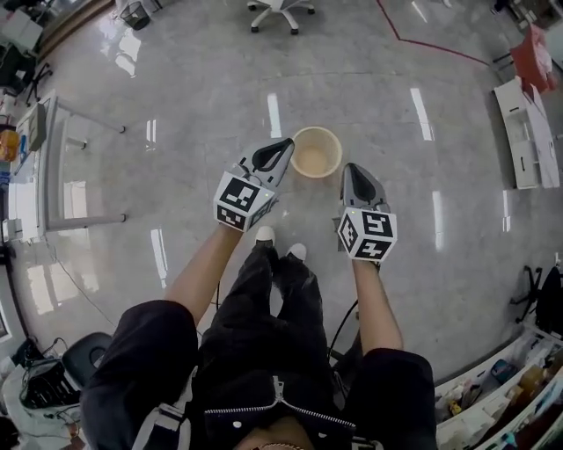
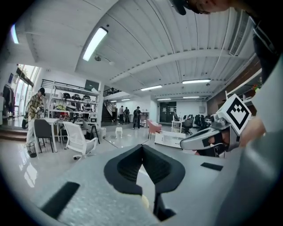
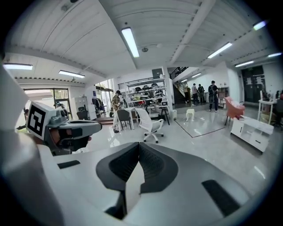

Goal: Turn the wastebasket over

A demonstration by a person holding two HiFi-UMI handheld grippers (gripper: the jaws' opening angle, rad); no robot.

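Note:
A cream round wastebasket (image 1: 316, 152) stands on the grey floor with its open mouth up, just ahead of the person's white shoes. Both grippers are held high above the floor and touch nothing. My left gripper (image 1: 286, 142) appears at the basket's left rim in the head view, its jaws shut and empty (image 2: 142, 148). My right gripper (image 1: 350, 167) appears just right of the basket, also shut and empty (image 3: 139, 145). Each gripper view looks level across the room and shows the other gripper beside it: the right gripper (image 2: 208, 137) and the left gripper (image 3: 66, 130).
A white office chair (image 1: 280, 10) stands farther ahead. A white table frame (image 1: 53, 167) is at the left, a white cabinet (image 1: 526, 132) at the right, a black chair (image 1: 88, 352) behind at the left. Several people stand far off by shelves (image 3: 146, 95).

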